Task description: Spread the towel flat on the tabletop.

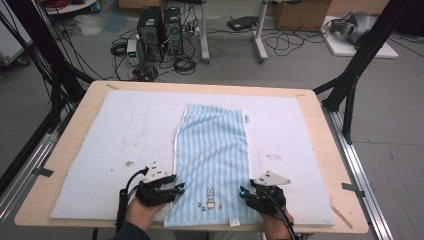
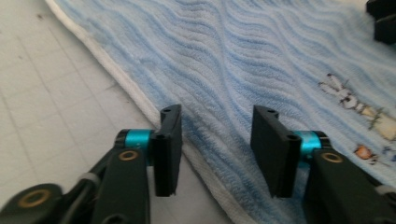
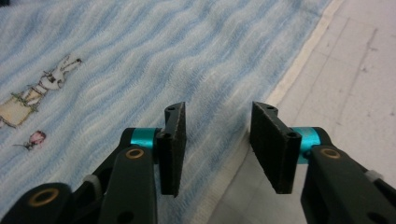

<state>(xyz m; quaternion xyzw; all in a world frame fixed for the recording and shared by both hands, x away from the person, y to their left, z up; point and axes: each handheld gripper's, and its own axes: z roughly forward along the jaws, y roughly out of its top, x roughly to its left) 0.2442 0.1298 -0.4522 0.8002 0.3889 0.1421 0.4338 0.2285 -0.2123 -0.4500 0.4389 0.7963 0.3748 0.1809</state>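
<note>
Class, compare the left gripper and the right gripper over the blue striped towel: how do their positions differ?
The left gripper sits at the towel's left edge; the right gripper at its right edge. The left gripper's fingertips point right, the right gripper's left, toward the rabbit picture. Both stand open near the towel's near end, white hem between their jaws.

Both grippers are black: the left gripper and the right gripper each carry teal collars behind flat jaws, brass rivets, a grey plate on top and a black cable behind.
</note>
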